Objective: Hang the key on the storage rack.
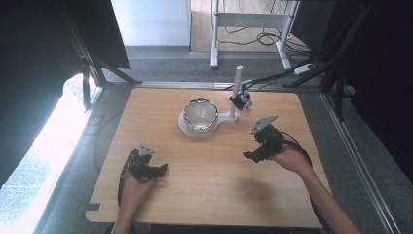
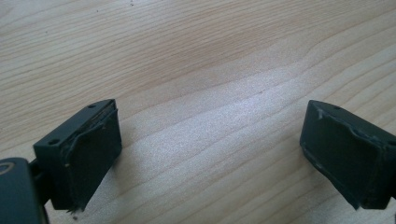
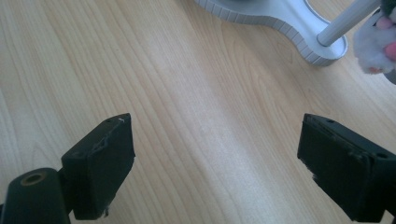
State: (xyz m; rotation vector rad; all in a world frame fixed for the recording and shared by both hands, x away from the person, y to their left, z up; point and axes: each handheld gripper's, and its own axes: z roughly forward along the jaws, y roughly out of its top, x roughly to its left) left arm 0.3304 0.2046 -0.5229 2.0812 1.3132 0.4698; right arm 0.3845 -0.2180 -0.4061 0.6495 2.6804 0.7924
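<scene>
Pale wood worktop [image 1: 209, 185] is lying mid-frame on grey flooring, window glare spilling at left. Left tongs [image 1: 155, 171] and right tongs [image 1: 253, 155] are resting released over bare grain. Shiny bowl [image 1: 200, 113] is sitting on white stand [image 1: 226, 117], upper centre.

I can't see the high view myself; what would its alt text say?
A person's two hands each hold an open black gripper, left and right, low over a wooden table. Beyond them stands a white stand carrying a shiny bowl, with an upright post and a small fluffy toy on it.
</scene>
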